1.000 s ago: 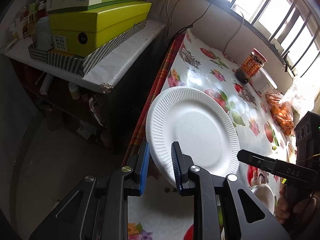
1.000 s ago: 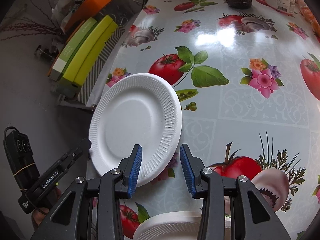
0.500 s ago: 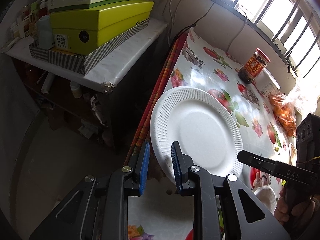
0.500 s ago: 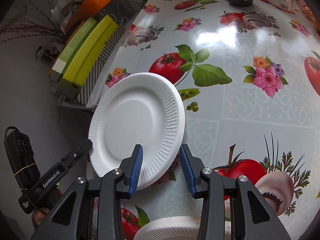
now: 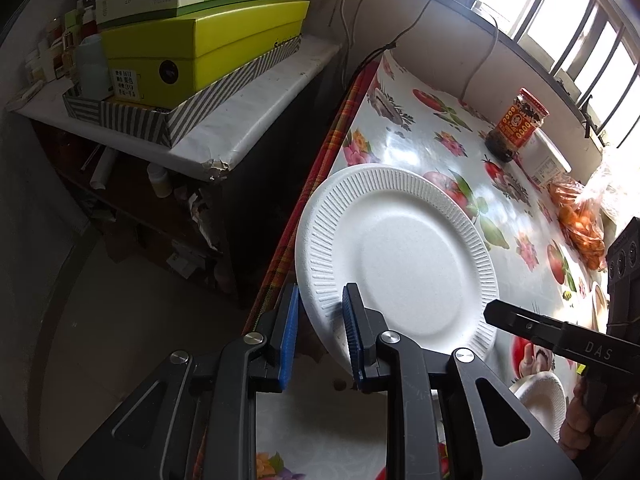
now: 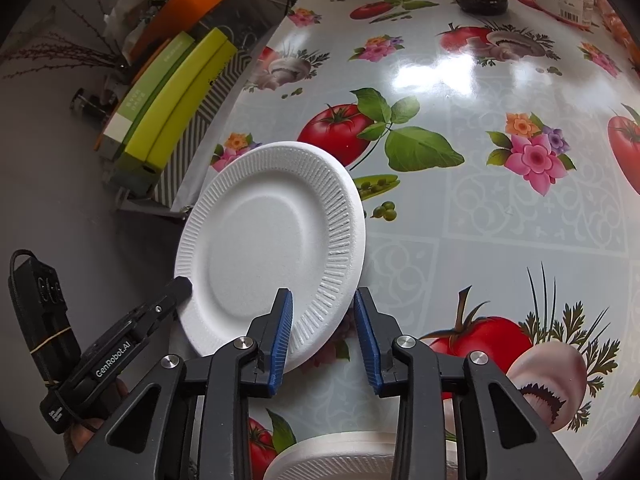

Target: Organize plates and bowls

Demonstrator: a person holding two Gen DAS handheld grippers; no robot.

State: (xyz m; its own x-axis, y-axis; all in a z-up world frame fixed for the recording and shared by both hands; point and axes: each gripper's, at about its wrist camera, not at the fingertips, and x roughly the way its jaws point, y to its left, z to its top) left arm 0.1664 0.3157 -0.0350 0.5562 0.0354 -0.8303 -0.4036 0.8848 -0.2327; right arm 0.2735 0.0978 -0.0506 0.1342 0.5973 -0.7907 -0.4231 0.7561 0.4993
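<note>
- Two views, left wrist first: left hand-held gripper (image 5: 320, 334) has narrow jaws straddling the near rim of the white foam plate (image 5: 404, 264); the right pad lies on the plate's top face, the left pad looks a little off the underside, so a firm pinch is not certain.
- Plate is tilted up, near the left edge of the table (image 5: 404, 136), overhanging it.
- Right hand-held gripper (image 5: 520, 322) comes in from the right at the plate's other rim; "DAS" is printed on its finger.
- Readable: green box (image 5: 208, 56) has a small white sticker with "39"; the rest of the print, like that on the red-label jar (image 5: 516, 126), is too small to read.
- Right wrist: right hand-held gripper (image 6: 322, 340) jaws have just been closing with the plate (image 6: 272, 248) rim between them; a gap shows beside the right pad, so not clamped yet.
- Left hand-held gripper (image 6: 176, 290) touches the far-left rim; it reads "GenRobot.AI".
- Second foam plate (image 6: 340, 456) sits at the bottom edge, likely the stacking target.
- Advice: finish closing on the ribbed rim gently, since foam probably dents; keep the left grip until the right one is secure, then carry level over the stack.
</note>
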